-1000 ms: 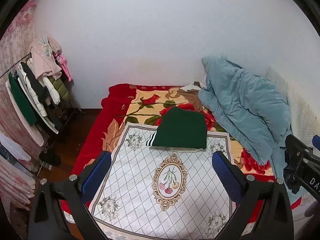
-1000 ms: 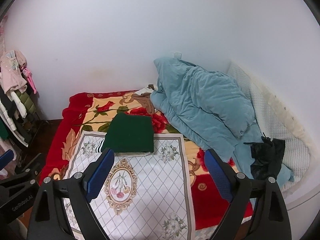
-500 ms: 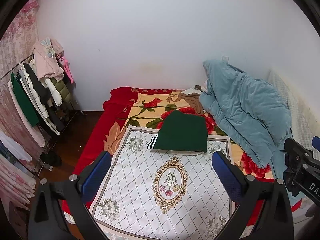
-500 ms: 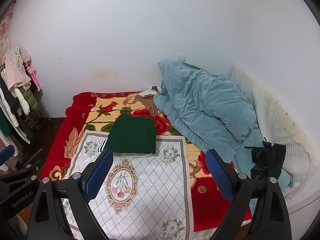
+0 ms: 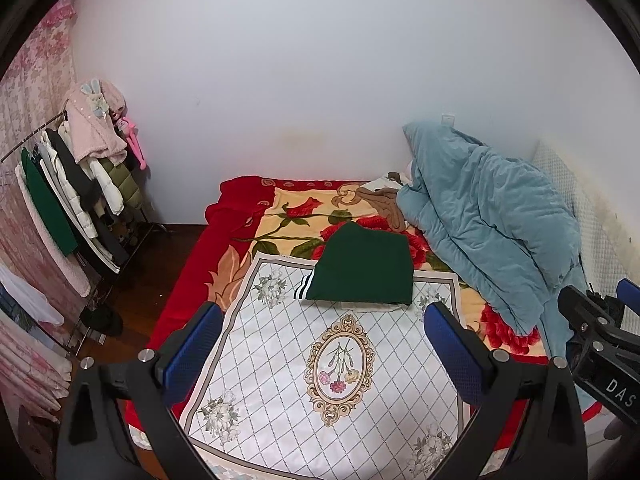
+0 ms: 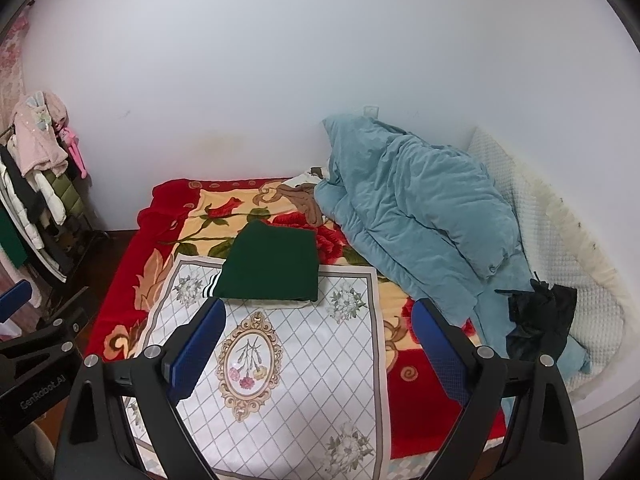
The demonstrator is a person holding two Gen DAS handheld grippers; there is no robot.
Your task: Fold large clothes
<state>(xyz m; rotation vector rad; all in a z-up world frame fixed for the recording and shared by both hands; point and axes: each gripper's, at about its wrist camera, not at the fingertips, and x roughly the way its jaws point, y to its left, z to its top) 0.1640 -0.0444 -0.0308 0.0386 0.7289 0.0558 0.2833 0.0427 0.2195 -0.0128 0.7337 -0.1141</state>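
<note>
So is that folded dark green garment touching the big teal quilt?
Apart. In the right wrist view, flowered blanket shows between the folded dark green garment and the big teal quilt.

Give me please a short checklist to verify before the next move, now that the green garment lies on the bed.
1. Left claw open and empty: ok.
2. Right claw open and empty: ok.
3. Green garment folded into a compact rectangle: ok.
4. Garment edges tidy: not ok, a striped cuff sticks out at its left side.
5. White diamond-pattern cloth in front has free, flat space: ok.
6. Next item to fold: cannot tell; a crumpled black item lies at the right, beside the blue duvet.
</note>
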